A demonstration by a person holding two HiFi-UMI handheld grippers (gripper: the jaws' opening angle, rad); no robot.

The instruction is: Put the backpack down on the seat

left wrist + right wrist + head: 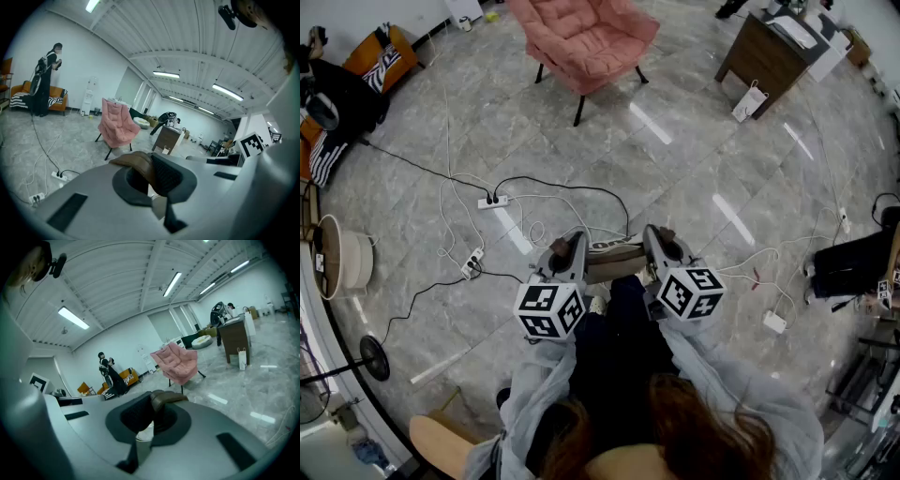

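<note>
A grey marble-tiled floor [694, 187] fills an open, white-walled room with strip lights overhead. On it stands one pink padded armchair on dark legs [586, 37], its seat bare, at the far side from the person holding the tools. There are two grippers. The left gripper [569, 246] and the right gripper [663, 239] are side by side near the middle of the head view, each with one marker cube. Both have their jaws closed. Each pinches a brown leather strap [136, 161], which the two gripper views show bulging out of the closed jaws. I cannot tell whether it is one strap or two.

The dark backpack [623, 309] hangs below and between the grippers, just in front of the person and well apart from the armchair. Its body is hard to tell from the person's dark clothes, and the grey sleeves and long hair cover its lower part.

Two white power strips [492, 200] lie on the floor between the grippers and the armchair, in a tangle of black and white cables. One brown wooden cabinet [764, 52] stands to the right of the chair, with one white paper bag [749, 101] against it. One orange sofa [380, 56] sits far left, cut off by the edge. One person in dark clothes [47, 79] stands beside it.
</note>
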